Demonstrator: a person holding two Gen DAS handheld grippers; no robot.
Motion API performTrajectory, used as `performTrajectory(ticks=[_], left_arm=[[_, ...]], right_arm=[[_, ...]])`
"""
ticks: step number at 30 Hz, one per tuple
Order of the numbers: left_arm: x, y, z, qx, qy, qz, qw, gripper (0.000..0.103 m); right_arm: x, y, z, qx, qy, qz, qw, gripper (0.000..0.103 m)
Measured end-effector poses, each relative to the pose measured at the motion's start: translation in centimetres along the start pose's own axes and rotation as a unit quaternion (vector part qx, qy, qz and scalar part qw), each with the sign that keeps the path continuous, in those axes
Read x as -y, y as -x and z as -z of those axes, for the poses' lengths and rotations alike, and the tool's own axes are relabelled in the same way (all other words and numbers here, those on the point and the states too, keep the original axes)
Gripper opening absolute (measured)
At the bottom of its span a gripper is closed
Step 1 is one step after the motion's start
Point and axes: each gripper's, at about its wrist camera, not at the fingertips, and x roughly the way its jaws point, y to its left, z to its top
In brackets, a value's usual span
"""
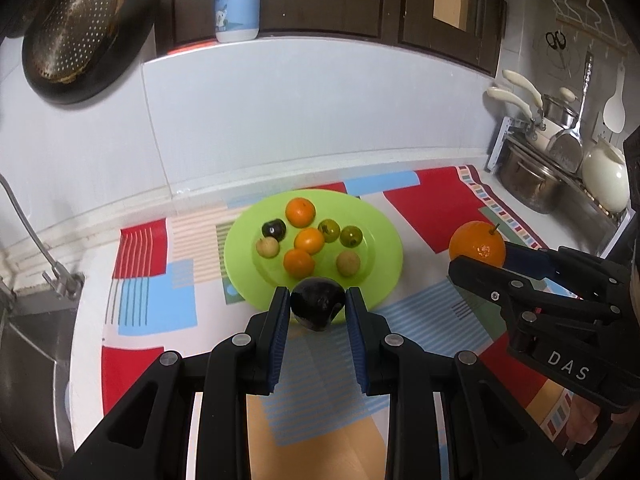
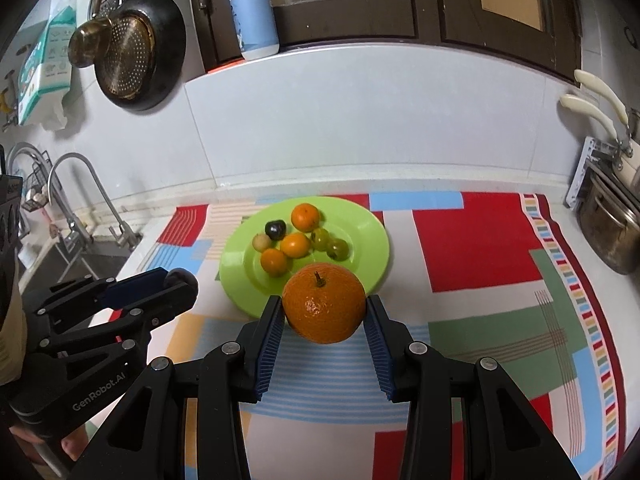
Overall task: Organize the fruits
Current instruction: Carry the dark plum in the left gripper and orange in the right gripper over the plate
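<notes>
A lime green plate lies on the patterned mat and holds several small fruits: oranges, green ones, pale ones and a dark plum. My left gripper is shut on a dark plum, held above the plate's near rim. To its right my right gripper grips a large orange. In the right wrist view the same orange sits between the blue pads of the right gripper, above the plate. The left gripper with its plum shows at the left.
The colourful mat covers the counter. A sink and tap lie at the left. Pots on a rack stand at the right. A pan with a strainer hangs on the wall, and a bottle stands on the ledge.
</notes>
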Motion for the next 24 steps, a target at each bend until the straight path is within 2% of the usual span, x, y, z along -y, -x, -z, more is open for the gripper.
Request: performTrajectory(ticks=[11, 24], left_arm=[[-1.3, -1.3, -2.1, 0.008, -0.006, -0.003, 0.9999, 0.028], [-2.6, -4.8, -4.6, -0.001, -0.007, -0.006, 1.0000, 0.028]], right_arm=[[-0.5, -1.5, -1.9, 0.005, 0.005, 0.002, 1.000, 0.042], [-0.1, -5.2, -4.8, 0.000, 0.015, 0.005, 1.000, 0.042]])
